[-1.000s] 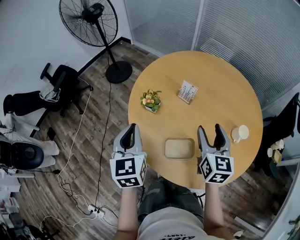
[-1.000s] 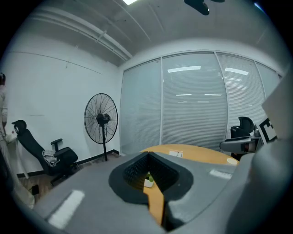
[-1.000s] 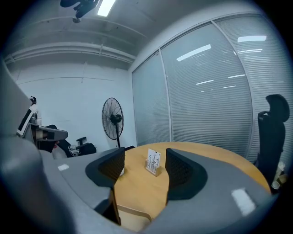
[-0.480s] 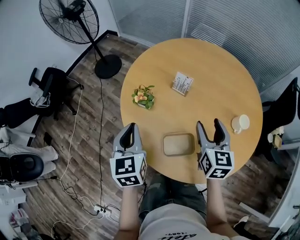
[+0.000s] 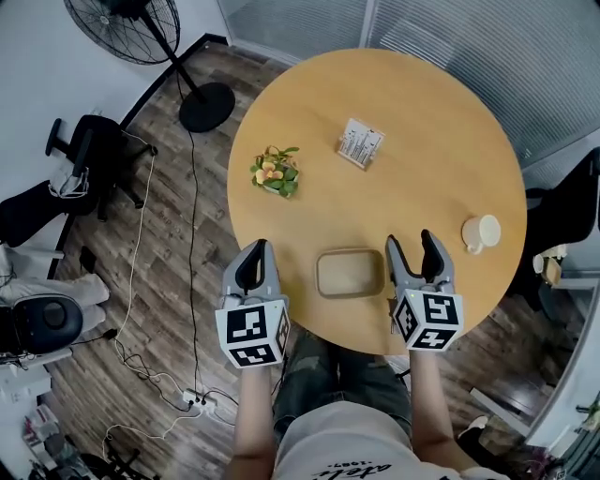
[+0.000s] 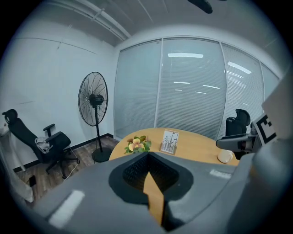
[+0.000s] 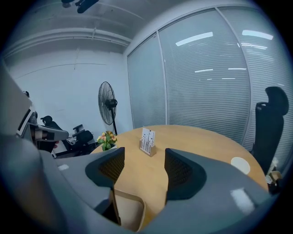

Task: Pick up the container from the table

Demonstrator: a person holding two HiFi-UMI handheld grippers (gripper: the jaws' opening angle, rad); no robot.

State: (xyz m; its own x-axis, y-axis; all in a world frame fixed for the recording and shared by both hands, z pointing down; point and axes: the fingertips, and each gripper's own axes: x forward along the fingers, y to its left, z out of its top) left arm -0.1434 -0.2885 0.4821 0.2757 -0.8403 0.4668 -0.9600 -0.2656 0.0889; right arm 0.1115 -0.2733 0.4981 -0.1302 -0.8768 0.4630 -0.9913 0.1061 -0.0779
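The container [image 5: 351, 273] is a shallow tan rectangular tray lying near the front edge of the round wooden table [image 5: 422, 112]. My left gripper [image 5: 256, 248] hovers at the table's left rim, left of the container, with its jaws shut on nothing [image 6: 147, 157]. My right gripper [image 5: 411, 244] hovers over the table just right of the container. Its jaws stand open and empty [image 7: 144, 169]. The container's corner [image 7: 128, 210] shows low between them in the right gripper view.
On the table are a small pot of flowers [image 5: 274, 173], a card holder [image 5: 360, 143] and a white cup [image 5: 480, 231]. A standing fan [image 5: 131, 19], an office chair [image 5: 84, 159] and floor cables lie to the left. Glass walls with blinds stand behind.
The head view has shifted, so the table sits higher in the frame. Both grippers keep their places on either side of the container, and the jaws are unchanged.
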